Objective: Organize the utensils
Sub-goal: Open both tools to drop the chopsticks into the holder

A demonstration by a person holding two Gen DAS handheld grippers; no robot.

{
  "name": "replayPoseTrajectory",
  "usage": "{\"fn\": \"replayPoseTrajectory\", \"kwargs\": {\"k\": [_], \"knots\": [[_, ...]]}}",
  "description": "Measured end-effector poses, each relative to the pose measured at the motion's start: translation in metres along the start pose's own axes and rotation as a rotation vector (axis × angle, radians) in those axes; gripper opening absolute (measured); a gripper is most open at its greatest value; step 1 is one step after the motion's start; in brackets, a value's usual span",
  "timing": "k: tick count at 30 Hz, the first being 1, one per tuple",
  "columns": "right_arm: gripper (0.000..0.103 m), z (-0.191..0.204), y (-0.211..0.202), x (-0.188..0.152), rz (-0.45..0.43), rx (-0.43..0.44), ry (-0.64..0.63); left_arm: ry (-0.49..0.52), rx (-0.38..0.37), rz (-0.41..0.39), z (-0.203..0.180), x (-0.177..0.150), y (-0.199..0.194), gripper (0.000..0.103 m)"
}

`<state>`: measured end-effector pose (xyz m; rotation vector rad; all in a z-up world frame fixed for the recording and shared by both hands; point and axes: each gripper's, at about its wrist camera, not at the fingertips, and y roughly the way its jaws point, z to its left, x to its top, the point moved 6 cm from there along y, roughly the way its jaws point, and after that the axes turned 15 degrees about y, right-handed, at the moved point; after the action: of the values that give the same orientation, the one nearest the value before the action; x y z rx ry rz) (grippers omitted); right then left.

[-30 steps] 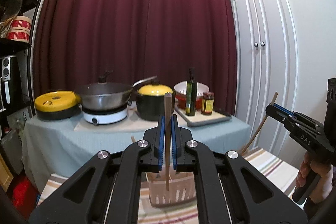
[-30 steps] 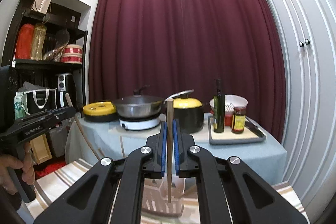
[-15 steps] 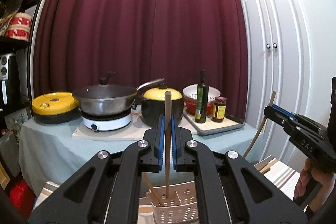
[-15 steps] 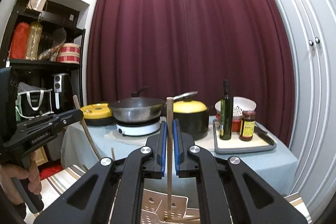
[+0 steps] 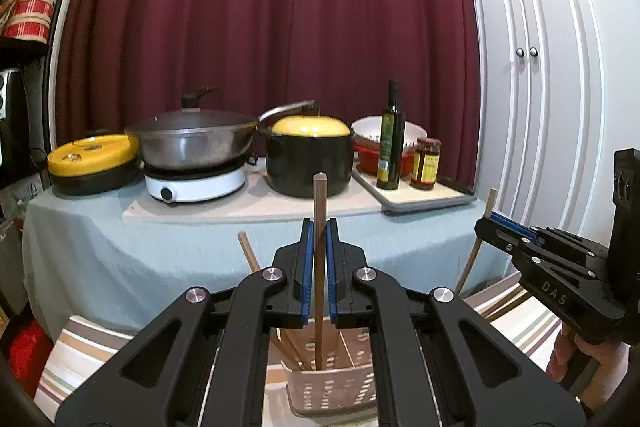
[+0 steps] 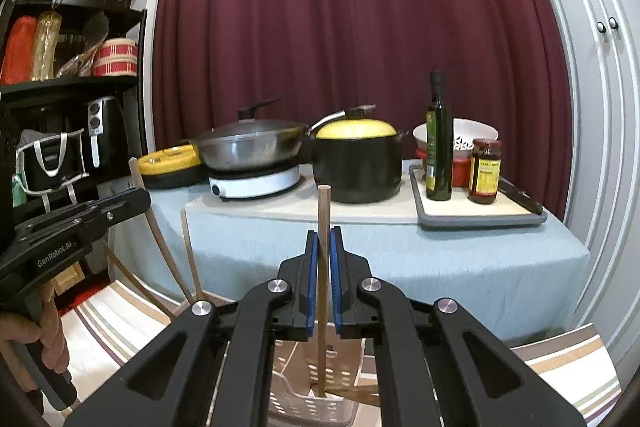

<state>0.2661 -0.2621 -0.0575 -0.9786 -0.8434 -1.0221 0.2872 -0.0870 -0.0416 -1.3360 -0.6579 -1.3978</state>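
Down at 6 o'clock both chopsticks are tip-down in the perforated basket, the left gripper and right gripper each clamped mid-shaft on one, probably light, stiff, slick wood, so mid-shaft seems right.

Two grippers, two pots

A maroon curtain hangs behind the cloth-covered tabletop; on it stand a lidded wok on a white hotplate, a yellow-lidded black pot, an oil bottle and a jar; white cupboard doors stand right.
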Motion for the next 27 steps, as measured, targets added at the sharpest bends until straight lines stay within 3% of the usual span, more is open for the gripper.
{"fn": "replayPoseTrajectory", "kwargs": {"k": [4,7,9,12,17,27], "knots": [[0.007,-0.002,0.003,-0.008,0.018,0.004,0.012,-0.001,-0.006,0.017,-0.002,-0.01,0.004,0.01],[0.011,-0.001,0.002,-0.01,0.026,0.005,0.016,0.012,0.002,0.006,-0.004,-0.009,-0.001,0.034],[0.031,0.001,-0.003,-0.008,0.017,0.004,0.017,0.007,-0.003,-0.002,-0.005,-0.008,-0.006,0.042],[0.041,0.004,-0.015,-0.004,-0.015,-0.001,0.008,0.009,-0.004,-0.009,-0.006,-0.005,-0.015,0.048],[0.044,0.01,-0.04,-0.001,-0.038,0.002,0.002,-0.004,-0.014,-0.011,-0.01,-0.005,-0.036,0.056],[0.045,0.001,-0.099,-0.033,-0.039,-0.052,-0.011,-0.021,-0.026,0.047,-0.031,-0.039,-0.084,0.056]]}}
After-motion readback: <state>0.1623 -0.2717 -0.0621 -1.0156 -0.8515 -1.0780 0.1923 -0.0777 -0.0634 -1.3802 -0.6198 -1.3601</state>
